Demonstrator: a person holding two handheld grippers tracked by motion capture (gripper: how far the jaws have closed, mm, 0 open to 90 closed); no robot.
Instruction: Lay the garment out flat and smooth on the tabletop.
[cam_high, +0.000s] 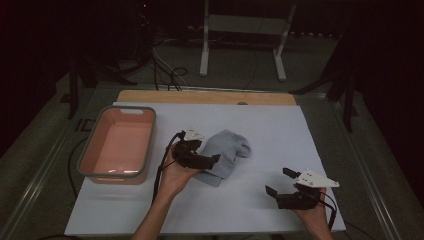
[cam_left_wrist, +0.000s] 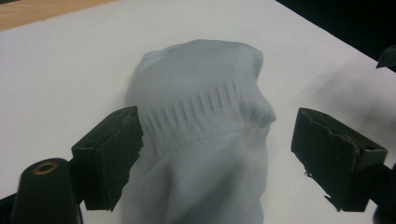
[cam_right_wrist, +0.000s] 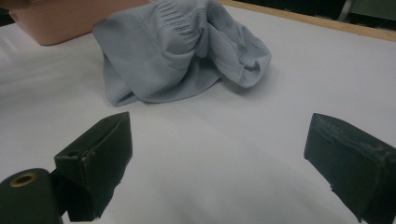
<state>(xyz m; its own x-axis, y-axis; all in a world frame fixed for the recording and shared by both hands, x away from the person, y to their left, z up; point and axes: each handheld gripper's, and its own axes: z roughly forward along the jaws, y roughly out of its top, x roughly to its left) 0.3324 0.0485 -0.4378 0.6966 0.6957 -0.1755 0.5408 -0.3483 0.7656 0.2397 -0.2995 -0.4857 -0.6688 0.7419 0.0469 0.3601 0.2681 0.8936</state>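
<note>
A light grey sock (cam_high: 229, 149) lies crumpled near the middle of the white table surface (cam_high: 270, 125). My left gripper (cam_high: 206, 151) is at the sock's left end and stands open. In the left gripper view the sock (cam_left_wrist: 205, 93) fills the gap between the jaws of the left gripper (cam_left_wrist: 217, 135), and the left jaw touches the cloth. My right gripper (cam_high: 276, 181) is open near the front right of the table, well apart from the sock. In the right gripper view the sock (cam_right_wrist: 182, 51) lies ahead of the right gripper (cam_right_wrist: 219, 130), whose jaws hold nothing.
A pink basin with a grey rim (cam_high: 150, 145) sits empty at the table's left, close to the left hand; its corner (cam_right_wrist: 60, 23) appears behind the sock. A wooden strip (cam_high: 205, 97) borders the far edge. A white stand (cam_high: 245, 25) and cables lie beyond.
</note>
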